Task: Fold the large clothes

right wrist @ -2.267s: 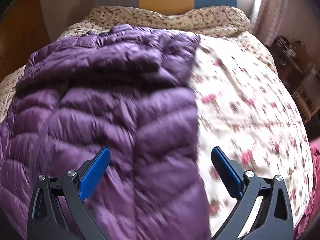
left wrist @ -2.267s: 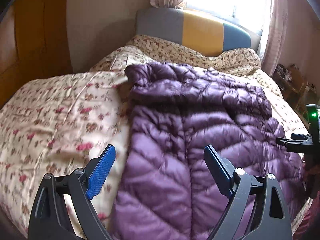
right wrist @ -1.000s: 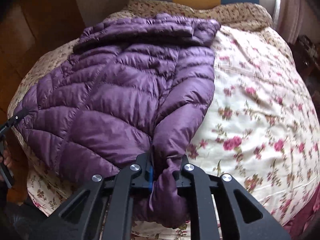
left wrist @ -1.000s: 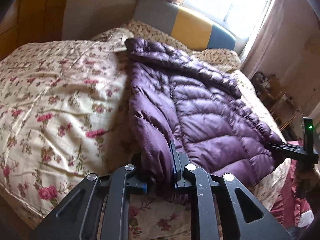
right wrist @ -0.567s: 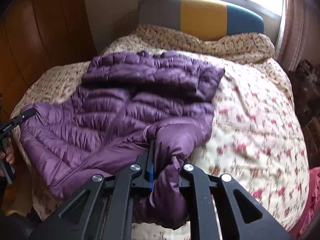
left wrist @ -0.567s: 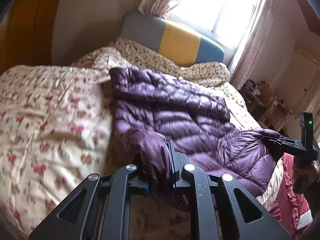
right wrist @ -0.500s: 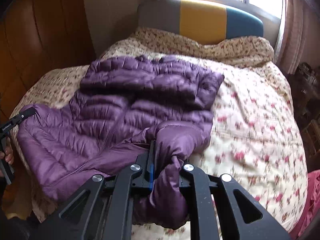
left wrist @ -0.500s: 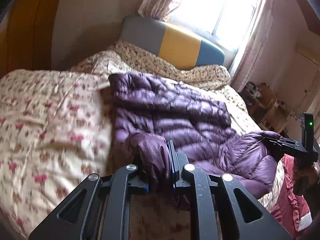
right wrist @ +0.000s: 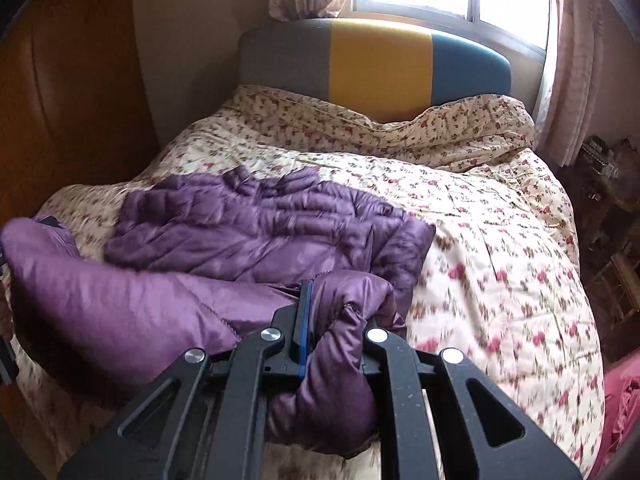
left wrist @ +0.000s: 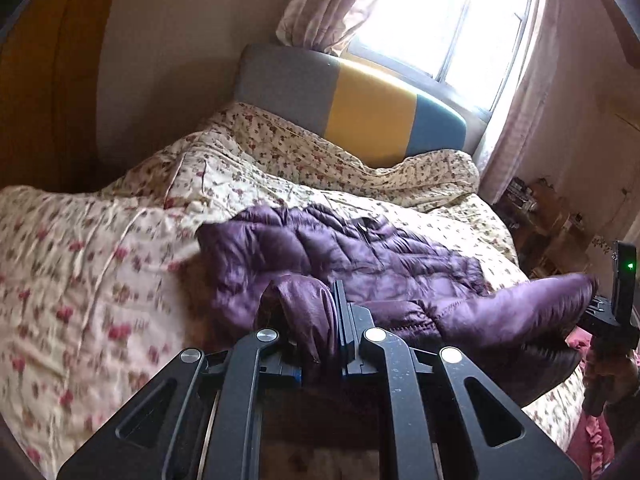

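Two grippers hold one purple puffer jacket above a bed. From the left wrist camera, the left gripper (left wrist: 320, 320) has a bunched corner of the jacket (left wrist: 360, 264) between its blue pads, and its jaws are closing tighter on that fabric. The jacket's upper part lies on the floral quilt (left wrist: 100, 248), while its near hem is raised off the bed and stretches across to the right gripper (left wrist: 600, 308), seen at the frame's edge with a green light showing and a hand (left wrist: 604, 376) below it. One headboard (left wrist: 360, 108) in grey, yellow and blue stands under one bright window (left wrist: 452, 20) with curtains either side.

From the right wrist camera, the right gripper (right wrist: 332, 320) is clenched on the jacket's other hem corner (right wrist: 344, 304), fabric bulging out between its arms. The lifted hem (right wrist: 120, 300) runs leftward out of frame; the rest of the jacket lies crumpled on the quilt. No containers can be made out clearly; the cluttered stand (right wrist: 612, 176) by the curtain is too dim to read.
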